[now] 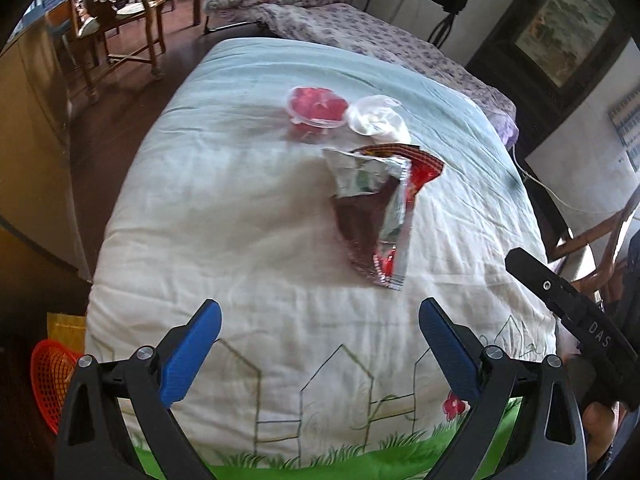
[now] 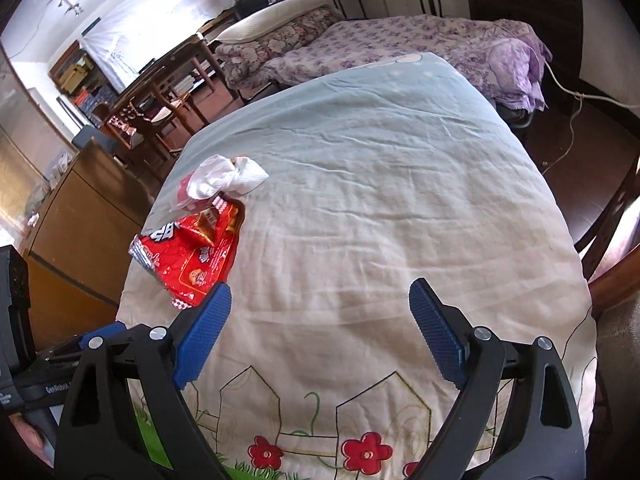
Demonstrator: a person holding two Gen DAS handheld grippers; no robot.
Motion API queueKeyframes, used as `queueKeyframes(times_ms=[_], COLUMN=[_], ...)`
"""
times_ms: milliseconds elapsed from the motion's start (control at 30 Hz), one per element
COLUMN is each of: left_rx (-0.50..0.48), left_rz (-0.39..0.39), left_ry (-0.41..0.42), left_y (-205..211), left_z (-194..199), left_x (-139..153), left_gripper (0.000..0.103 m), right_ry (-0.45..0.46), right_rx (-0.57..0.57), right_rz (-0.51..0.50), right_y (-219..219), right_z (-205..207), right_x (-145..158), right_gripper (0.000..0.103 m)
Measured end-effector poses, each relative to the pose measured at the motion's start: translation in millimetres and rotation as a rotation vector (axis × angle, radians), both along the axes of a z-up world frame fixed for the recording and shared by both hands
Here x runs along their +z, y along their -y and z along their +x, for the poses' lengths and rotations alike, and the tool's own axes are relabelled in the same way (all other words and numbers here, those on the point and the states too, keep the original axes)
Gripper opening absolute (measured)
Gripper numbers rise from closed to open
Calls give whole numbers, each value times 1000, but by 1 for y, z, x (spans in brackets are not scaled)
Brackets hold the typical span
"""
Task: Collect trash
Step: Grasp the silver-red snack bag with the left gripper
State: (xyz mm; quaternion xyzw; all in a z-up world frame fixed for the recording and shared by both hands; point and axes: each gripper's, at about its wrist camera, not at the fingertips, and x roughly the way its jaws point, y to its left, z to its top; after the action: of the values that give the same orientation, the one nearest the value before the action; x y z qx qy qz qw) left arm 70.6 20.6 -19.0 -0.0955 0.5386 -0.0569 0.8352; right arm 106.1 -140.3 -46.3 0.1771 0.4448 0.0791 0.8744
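Note:
A torn red and silver snack wrapper [image 1: 376, 216] lies on the quilt-covered bed [image 1: 240, 200]. Beyond it sit a clear plastic cup with red contents [image 1: 316, 108] and a crumpled white wrapper [image 1: 376, 118]. My left gripper [image 1: 320, 320] is open and empty, hovering short of the snack wrapper. In the right wrist view the red wrapper [image 2: 192, 252], the white wrapper [image 2: 226, 178] and the cup [image 2: 185, 194] lie at the left. My right gripper [image 2: 320, 304] is open and empty over bare quilt, its left finger beside the wrapper's near corner.
A red mesh basket [image 1: 50, 384] stands on the floor left of the bed. A second bed with purple floral bedding [image 2: 400, 40] lies beyond. Wooden chairs [image 1: 120, 20] and a cabinet [image 2: 80, 220] stand to the left. A white cable [image 2: 576, 96] trails at the right.

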Motion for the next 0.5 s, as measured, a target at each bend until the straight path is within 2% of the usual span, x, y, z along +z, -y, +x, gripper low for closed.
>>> queueKeyframes(times_ms=[133,500], left_rx=[-22,-30], left_rz=[17,28], left_ry=[-14,-36], left_y=[11,32], left_z=[9,31], left_x=[-7,-22], left_gripper=[97,97], right_ry=[-16,-34], right_rx=[-20,-18], right_rz=[27,22], right_y=[5,3], right_z=[1,3], right_x=[-4,-8], right_gripper=[90,90])
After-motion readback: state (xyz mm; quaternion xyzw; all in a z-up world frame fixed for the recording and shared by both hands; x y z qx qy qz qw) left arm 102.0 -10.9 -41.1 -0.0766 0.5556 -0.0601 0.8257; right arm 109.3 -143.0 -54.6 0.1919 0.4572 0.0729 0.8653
